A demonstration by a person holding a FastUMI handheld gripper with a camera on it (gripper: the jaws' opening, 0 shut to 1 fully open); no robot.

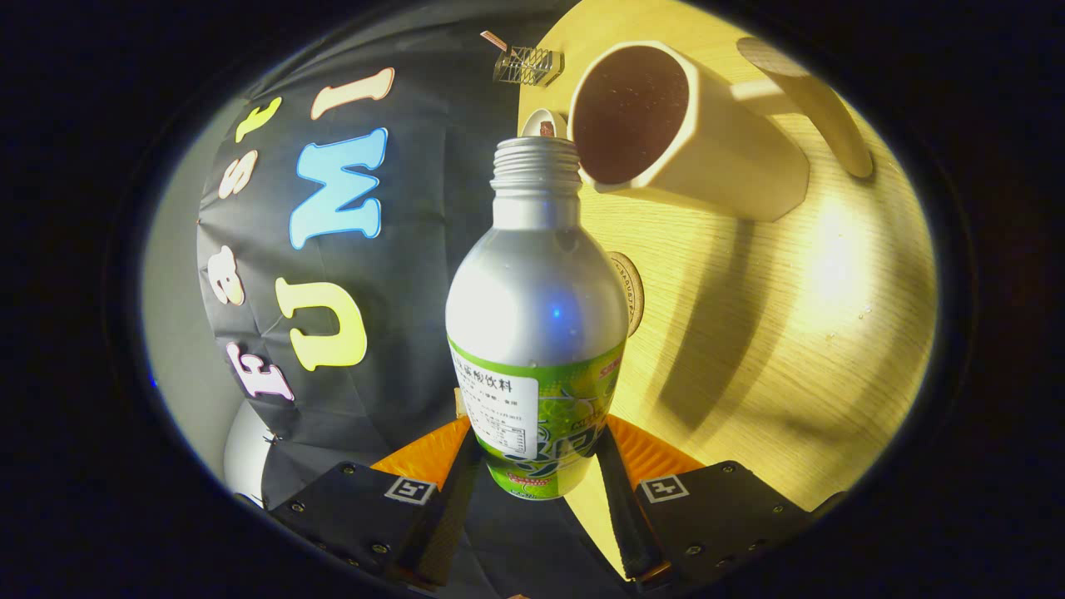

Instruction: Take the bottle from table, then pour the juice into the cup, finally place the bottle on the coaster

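My gripper (pixel 537 453) is shut on a silver aluminium bottle (pixel 537 308) with a green label; both fingers press its lower body. The whole view is rolled sideways, so the wooden table (pixel 790 333) stands like a wall beside the bottle. The bottle's threaded, uncapped mouth (pixel 537 158) sits just beside the rim of a cream cup (pixel 666 125) with a dark inside. A round cork coaster (pixel 630 291) lies on the table, mostly hidden behind the bottle's shoulder.
A small white bottle cap (pixel 545 125) lies just past the bottle's mouth. A little wire rack (pixel 527 65) stands at the table's far edge. The cup's long handle (pixel 807 100) sticks out away from the bottle. The cup's shadow falls across the table.
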